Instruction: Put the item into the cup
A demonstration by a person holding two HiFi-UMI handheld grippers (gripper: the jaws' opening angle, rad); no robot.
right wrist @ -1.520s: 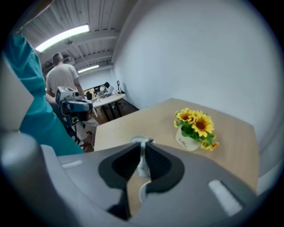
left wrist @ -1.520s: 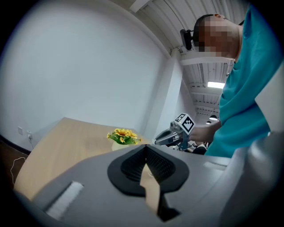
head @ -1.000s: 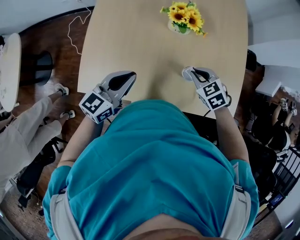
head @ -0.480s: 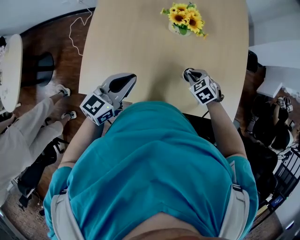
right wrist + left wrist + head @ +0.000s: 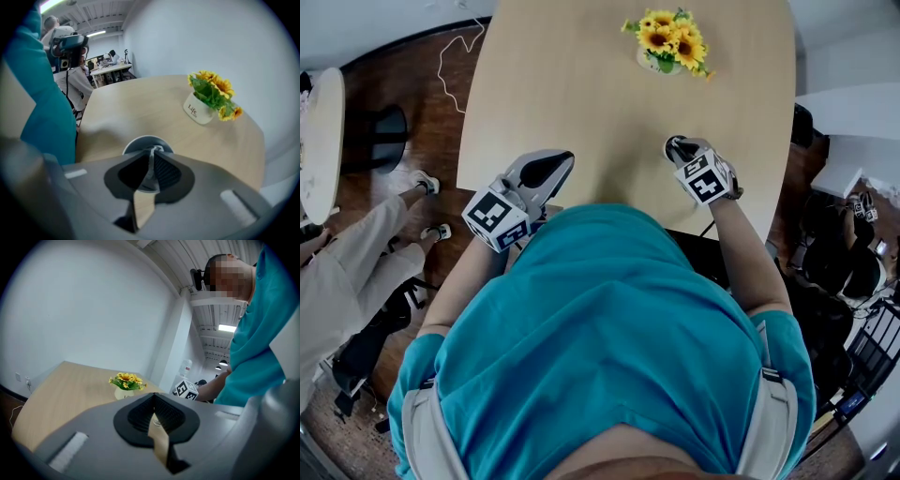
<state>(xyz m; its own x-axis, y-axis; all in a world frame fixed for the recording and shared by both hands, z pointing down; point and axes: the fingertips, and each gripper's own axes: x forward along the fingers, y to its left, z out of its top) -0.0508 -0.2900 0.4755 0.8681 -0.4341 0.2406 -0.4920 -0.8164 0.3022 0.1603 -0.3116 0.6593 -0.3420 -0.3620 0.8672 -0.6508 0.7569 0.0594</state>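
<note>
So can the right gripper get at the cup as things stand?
Probably yes. The cup sits mouth up just beyond the tips of the right gripper, which pinches a thin item. Only bare table surrounds it, and the sunflower pot stands well clear.

Sunflower pot (image 5: 202, 108), white, lettered: upright on pale wood table (image 5: 562, 84), ahead-right of right gripper (image 5: 675, 146), well apart. White cable (image 5: 441, 56) on dark floor (image 5: 398, 80), far left of left gripper (image 5: 562, 157). Seated person's legs (image 5: 366, 248) further left.

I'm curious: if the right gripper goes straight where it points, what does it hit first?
Probably the round grey cup just past the fingers of the right gripper; distance unclear.
</note>
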